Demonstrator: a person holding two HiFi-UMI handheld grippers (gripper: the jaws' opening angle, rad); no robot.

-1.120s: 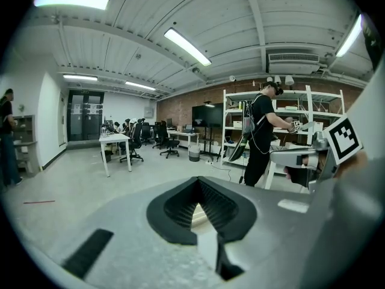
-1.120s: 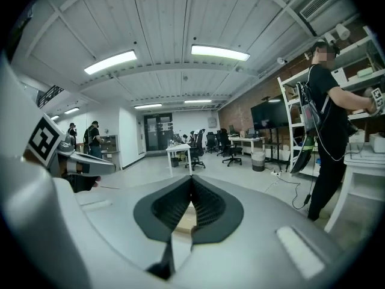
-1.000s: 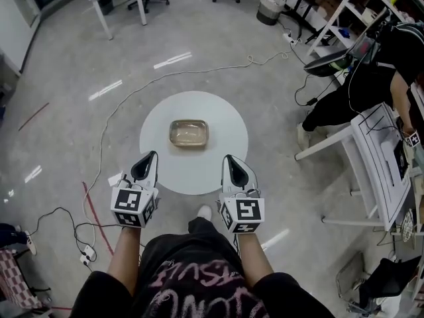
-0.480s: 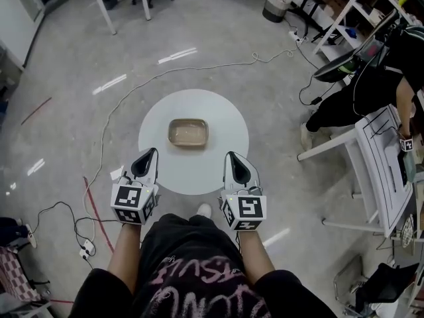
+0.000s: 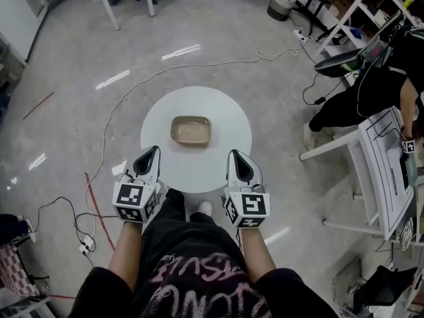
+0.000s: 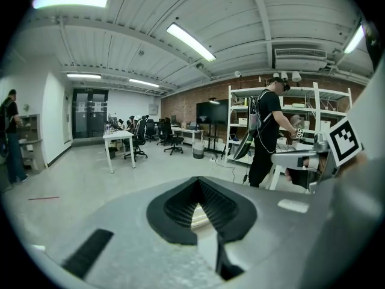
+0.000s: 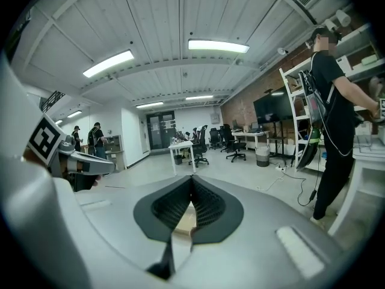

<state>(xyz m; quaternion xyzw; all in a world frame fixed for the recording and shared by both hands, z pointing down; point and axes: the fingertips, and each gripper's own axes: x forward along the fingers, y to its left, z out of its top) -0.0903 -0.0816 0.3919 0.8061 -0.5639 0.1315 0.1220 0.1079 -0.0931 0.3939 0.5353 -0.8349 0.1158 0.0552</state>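
Left gripper (image 5: 150, 154) fingers closed, right gripper (image 5: 236, 156) fingers closed

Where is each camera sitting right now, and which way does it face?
Head view: on the head, steeply down onto round table and tray; own forearms, left gripper, right gripper show.
Left gripper view: on that gripper, outward across the room; its shut jaws show.
Right gripper view: same, from the right gripper.
Both share the person at the shelves.
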